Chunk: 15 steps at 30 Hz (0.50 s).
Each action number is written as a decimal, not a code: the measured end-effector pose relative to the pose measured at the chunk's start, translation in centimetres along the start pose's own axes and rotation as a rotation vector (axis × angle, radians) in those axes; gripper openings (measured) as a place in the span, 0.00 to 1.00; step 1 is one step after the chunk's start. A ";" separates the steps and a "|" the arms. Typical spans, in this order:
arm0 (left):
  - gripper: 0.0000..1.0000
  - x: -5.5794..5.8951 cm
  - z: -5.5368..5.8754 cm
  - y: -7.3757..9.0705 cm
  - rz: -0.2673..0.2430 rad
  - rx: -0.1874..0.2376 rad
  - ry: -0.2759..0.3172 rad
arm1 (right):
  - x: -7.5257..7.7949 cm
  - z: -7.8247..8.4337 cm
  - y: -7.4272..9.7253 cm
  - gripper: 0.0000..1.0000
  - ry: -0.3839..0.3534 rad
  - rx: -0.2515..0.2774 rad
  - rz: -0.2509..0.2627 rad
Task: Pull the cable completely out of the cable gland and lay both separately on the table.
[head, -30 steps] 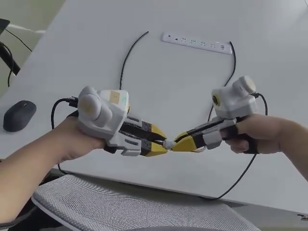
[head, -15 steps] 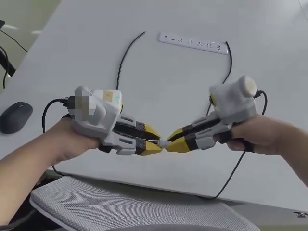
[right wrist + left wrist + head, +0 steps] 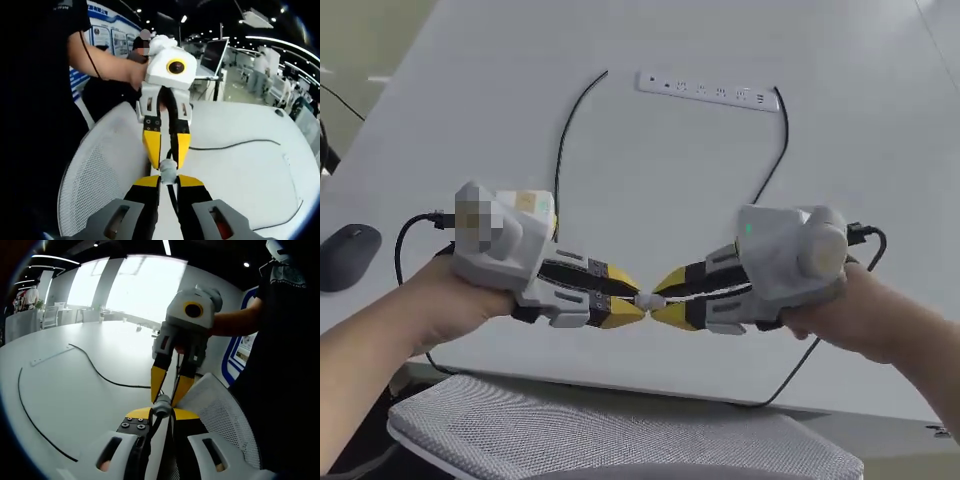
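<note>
A small grey cable gland (image 3: 647,300) hangs in the air over the table's near edge, pinched between two grippers that meet tip to tip. My left gripper (image 3: 638,304) comes in from the left, shut at the gland (image 3: 161,405). A black cable (image 3: 145,440) runs back between its jaws. Facing it from the right, my right gripper (image 3: 657,309) is shut right behind the gland (image 3: 168,172), with the black cable (image 3: 173,200) between its jaws. I cannot tell exactly where gland ends and cable begins inside either grip.
A white power strip (image 3: 705,90) lies at the back of the white table (image 3: 650,180), with black cords (image 3: 563,135) curving toward me. A dark mouse (image 3: 345,257) sits at the left edge. A grey mesh chair (image 3: 570,440) is below the table edge.
The right gripper has rolled and levelled out, its body now lower and closer to me. Both grippers stay tip to tip on the gland. The view has shifted.
</note>
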<state>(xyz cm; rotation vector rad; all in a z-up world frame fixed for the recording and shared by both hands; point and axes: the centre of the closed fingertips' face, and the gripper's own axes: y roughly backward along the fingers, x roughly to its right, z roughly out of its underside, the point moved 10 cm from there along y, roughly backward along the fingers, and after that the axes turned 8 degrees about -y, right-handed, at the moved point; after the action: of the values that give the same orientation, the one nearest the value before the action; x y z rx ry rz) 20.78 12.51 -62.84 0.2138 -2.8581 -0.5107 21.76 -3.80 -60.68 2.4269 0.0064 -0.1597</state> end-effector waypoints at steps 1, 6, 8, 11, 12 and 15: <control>0.15 0.0 0.1 0.0 0.002 0.001 0.002 | -0.2 0.0 0.0 0.07 0.015 -0.004 0.016; 0.15 0.3 0.1 -0.1 0.005 0.004 0.003 | -0.6 0.0 0.1 0.08 0.045 -0.010 0.040; 0.15 0.3 0.0 -0.1 0.001 0.005 0.001 | -0.6 0.0 0.2 0.08 0.045 -0.006 0.049; 0.15 0.3 -0.1 -0.1 -0.009 0.005 0.007 | -0.6 0.0 0.2 0.08 0.045 0.000 0.061; 0.15 0.3 -0.1 -0.1 -0.011 0.004 0.005 | -0.5 0.0 0.2 0.08 0.042 0.001 0.064; 0.15 0.4 -0.3 -0.2 -0.015 -0.002 -0.006 | -0.6 0.1 0.3 0.08 0.038 0.007 0.070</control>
<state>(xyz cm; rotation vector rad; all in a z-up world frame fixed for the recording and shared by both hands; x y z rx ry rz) 20.46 12.18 -62.56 0.2340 -2.8639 -0.5185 21.19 -4.06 -60.50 2.4330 -0.0628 -0.0825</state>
